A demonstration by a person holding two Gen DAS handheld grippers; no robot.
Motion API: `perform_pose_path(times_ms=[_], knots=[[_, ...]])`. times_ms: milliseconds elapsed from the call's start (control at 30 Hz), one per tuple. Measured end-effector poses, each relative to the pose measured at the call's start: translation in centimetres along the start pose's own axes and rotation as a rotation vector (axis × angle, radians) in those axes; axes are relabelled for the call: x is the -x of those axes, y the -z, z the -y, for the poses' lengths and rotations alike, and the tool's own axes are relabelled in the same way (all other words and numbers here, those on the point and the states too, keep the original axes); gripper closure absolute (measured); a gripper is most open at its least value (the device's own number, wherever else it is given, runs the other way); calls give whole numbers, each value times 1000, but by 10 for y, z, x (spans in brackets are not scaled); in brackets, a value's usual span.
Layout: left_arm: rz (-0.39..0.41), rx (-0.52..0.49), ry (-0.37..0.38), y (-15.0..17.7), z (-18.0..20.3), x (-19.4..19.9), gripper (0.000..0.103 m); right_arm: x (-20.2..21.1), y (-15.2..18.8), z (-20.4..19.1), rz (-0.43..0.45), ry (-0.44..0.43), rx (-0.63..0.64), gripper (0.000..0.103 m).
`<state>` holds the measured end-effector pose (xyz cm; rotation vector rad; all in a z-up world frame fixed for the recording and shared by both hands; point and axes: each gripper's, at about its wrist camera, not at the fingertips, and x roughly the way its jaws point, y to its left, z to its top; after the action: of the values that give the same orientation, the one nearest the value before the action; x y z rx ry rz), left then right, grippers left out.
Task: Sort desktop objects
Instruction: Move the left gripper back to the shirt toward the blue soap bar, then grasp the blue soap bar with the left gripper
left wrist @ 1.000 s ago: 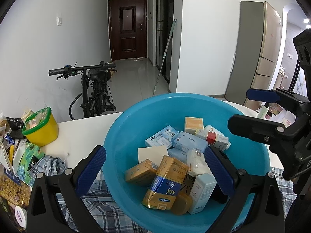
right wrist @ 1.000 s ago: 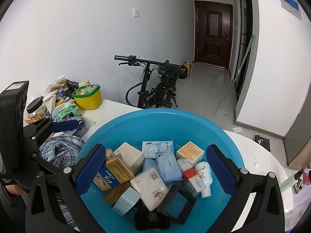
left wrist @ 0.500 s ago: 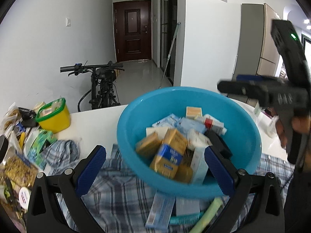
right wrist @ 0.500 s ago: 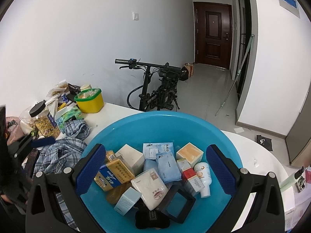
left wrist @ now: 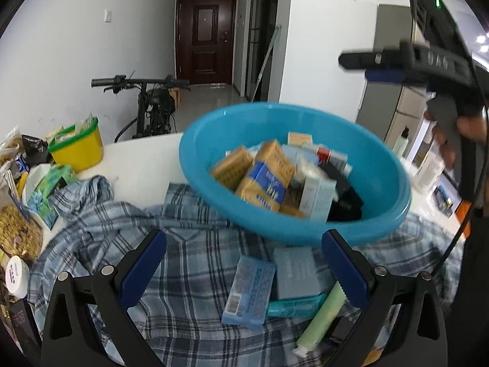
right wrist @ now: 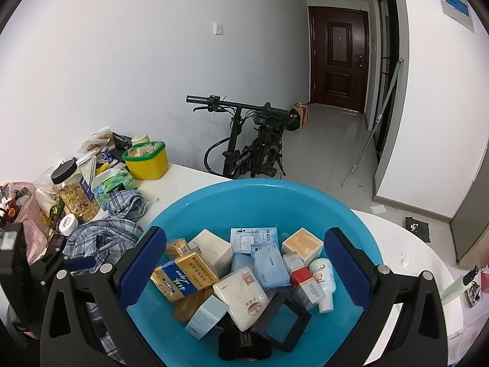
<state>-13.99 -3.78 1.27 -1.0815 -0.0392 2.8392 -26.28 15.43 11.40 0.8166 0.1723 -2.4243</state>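
Round blue plastic basin [left wrist: 360, 223]: sitting on the checked blue-and-white cloth [left wrist: 189, 263] that is covering the white table [left wrist: 143, 165], its near edge overhanging loose items. Contents: gold-and-blue carton [right wrist: 180, 275], white wrapped pack [right wrist: 241, 293], pale blue sachets, small white bottle [right wrist: 322, 281], black square frame [right wrist: 281, 312], assorted small boxes.

Outside the basin, lying on the cloth: light blue flat box [left wrist: 249, 290], grey-blue box [left wrist: 296, 272], pale green tube [left wrist: 324, 318].

Left gripper [left wrist: 241, 272]: hovering low over these loose items, jaws wide apart, holding nothing. Right gripper [right wrist: 244, 269]: hanging above the basin, jaws likewise spread and empty; a hand [left wrist: 458, 134] is gripping its handle in the left view.

Step in hand, judged: collecting stray items into the basin; several are remaining outside. Next move, judged: lowering the left gripper onto the light blue flat box, closing across its narrow sides, lifting clear of the rim without snagging the cloth.
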Motion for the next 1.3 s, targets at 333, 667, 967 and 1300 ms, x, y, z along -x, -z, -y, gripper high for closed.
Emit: perform_pose_path(times_ms=[333, 667, 967, 1300], knots=[[-38, -9, 40, 31, -14, -26, 0, -2, 1, 0, -6, 5, 1, 0], [-138, -85, -17, 49, -7, -60, 4, -3, 1, -2, -6, 6, 0, 0], [-179, -116, 33, 57, -2, -73, 31, -6, 2, -9, -20, 15, 25, 0], [-184, -124, 60, 62, 1, -77, 60, -4, 1, -13, -12, 17, 37, 0]])
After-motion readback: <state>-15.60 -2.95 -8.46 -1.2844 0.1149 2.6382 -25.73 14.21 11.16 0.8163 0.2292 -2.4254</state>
